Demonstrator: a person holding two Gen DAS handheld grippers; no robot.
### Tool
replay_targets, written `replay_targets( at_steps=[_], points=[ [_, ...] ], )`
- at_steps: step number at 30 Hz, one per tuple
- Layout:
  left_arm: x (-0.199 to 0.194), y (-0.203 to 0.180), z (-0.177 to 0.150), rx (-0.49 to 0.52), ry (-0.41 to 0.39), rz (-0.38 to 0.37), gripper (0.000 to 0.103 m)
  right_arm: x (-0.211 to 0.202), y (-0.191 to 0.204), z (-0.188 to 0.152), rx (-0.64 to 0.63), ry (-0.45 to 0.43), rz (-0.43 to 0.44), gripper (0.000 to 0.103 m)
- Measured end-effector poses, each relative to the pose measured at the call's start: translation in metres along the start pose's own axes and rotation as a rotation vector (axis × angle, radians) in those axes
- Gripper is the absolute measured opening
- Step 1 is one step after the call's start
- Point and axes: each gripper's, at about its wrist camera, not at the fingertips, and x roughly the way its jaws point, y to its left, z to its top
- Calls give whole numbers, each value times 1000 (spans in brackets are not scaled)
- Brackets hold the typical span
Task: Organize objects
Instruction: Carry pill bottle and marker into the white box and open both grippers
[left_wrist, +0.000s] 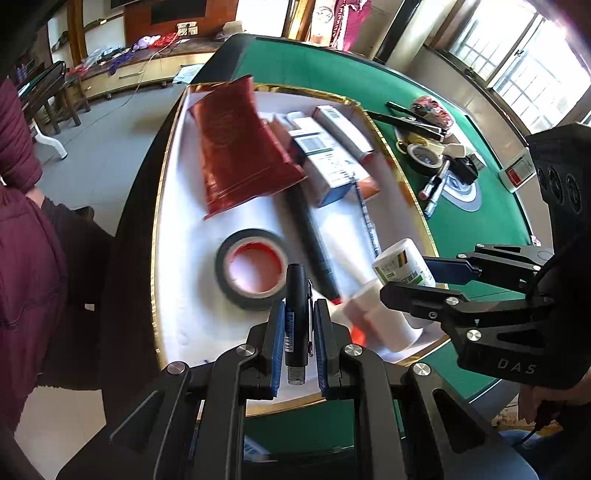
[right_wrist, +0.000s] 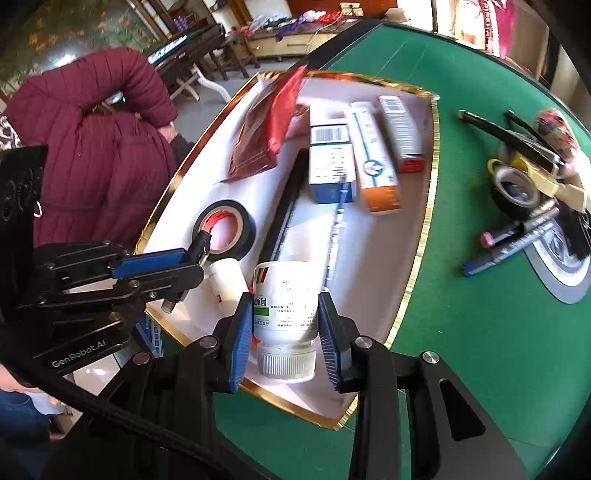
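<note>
My left gripper (left_wrist: 299, 310) is shut on a short black pen (left_wrist: 297, 291), held upright over the near end of a white, gold-rimmed tray (left_wrist: 159, 206). My right gripper (right_wrist: 285, 301) is shut on a white pill bottle (right_wrist: 288, 288) with its cap pointing at the camera, above the tray's (right_wrist: 428, 206) near edge. In the left wrist view the right gripper (left_wrist: 406, 278) and bottle (left_wrist: 397, 258) hover just to the right. In the right wrist view the left gripper (right_wrist: 192, 264) is close on the left, beside a black tape roll (right_wrist: 225, 230).
The tray holds a red foil bag (left_wrist: 240, 147), several boxes (right_wrist: 369, 147), a long black marker (left_wrist: 314, 240), a pen and a white tube (right_wrist: 225, 282). Tape rolls (right_wrist: 515, 188) and markers (right_wrist: 517, 236) lie on the green table (right_wrist: 480, 350). A person in a maroon jacket (right_wrist: 92, 147) sits at left.
</note>
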Motion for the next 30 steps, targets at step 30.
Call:
replay_targets(
  at_steps=[30],
  points=[
    [2, 25, -7, -5, -24, 96, 12, 15, 28, 3, -78, -14, -70, 47]
  ],
)
